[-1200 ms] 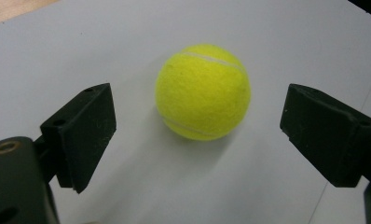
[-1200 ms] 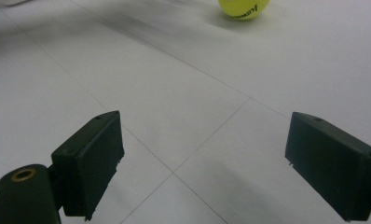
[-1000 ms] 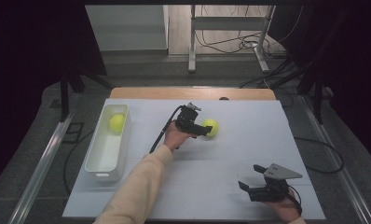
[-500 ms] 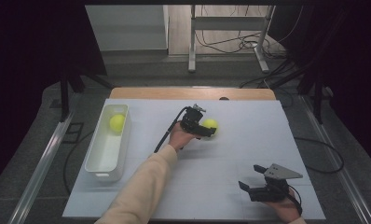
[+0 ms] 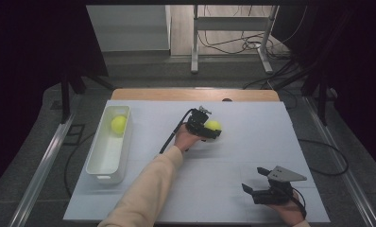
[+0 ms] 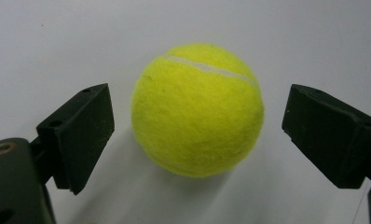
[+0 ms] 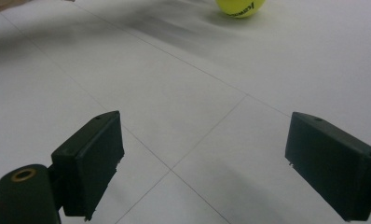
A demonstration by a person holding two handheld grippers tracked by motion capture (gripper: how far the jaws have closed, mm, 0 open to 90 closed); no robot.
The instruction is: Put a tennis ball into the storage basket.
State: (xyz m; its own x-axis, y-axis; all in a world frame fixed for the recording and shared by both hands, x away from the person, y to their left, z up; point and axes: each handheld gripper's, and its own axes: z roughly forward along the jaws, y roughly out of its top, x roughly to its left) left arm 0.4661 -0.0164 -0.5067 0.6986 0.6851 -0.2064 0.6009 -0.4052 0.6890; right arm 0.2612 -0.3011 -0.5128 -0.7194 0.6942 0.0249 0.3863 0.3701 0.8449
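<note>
A yellow tennis ball [image 5: 214, 126] lies on the white table top [image 5: 233, 156] near its middle. My left gripper [image 5: 209, 130] is right at it and open; in the left gripper view the ball [image 6: 197, 109] sits between the two black jaws with a gap on each side. A second yellow tennis ball [image 5: 118, 124] rests in the far end of the white bin [image 5: 106, 165] at the left. My right gripper [image 5: 253, 188] stands open near the front right edge of the table, and the right gripper view shows the middle ball [image 7: 240, 7] far off at the top.
A wooden strip [image 5: 195, 94] runs along the table's far edge. Behind it stand a metal frame leg [image 5: 194, 42] and loose cables [image 5: 233, 45] on the floor. Dark curtains hang to either side.
My left gripper has slid a little to the right and come up around the middle ball. The right gripper has stayed where it was.
</note>
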